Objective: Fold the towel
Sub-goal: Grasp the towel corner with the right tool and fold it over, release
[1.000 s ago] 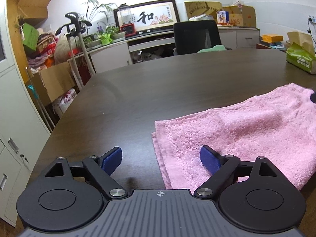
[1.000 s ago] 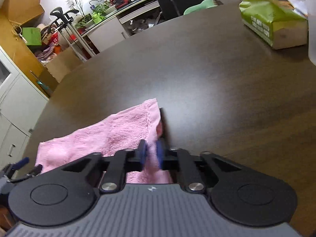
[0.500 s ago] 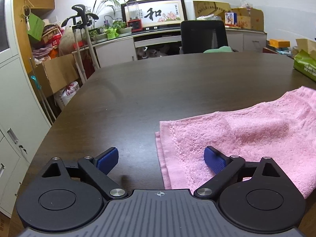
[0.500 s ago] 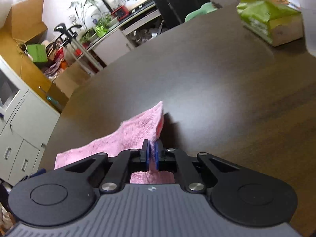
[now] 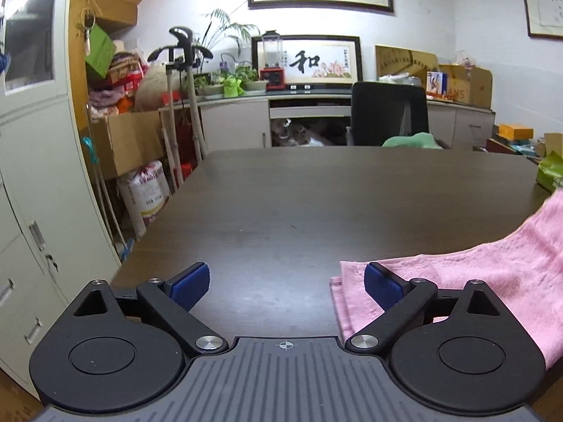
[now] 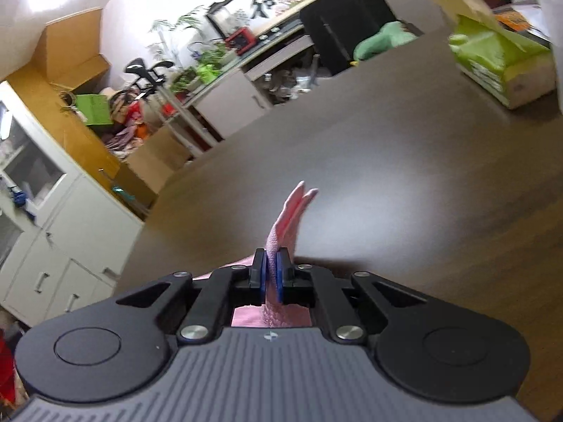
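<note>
Left wrist view: the left gripper (image 5: 286, 283) is spread wide at the near left edge of the pink towel (image 5: 485, 281), its right pad just over the hem. Bare dark table (image 5: 316, 204) is seen beyond — up to the far black chair (image 5: 388, 112). The right gripper (image 6: 270, 270) is clamped on a raised towel (image 6: 286, 225) edge, broad open tabletop ahead.

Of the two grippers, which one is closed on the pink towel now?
The right gripper: its blue pads are pressed together on a raised end of the pink towel. The left gripper is wide open, holding nothing, one finger over the towel's other end.
</note>
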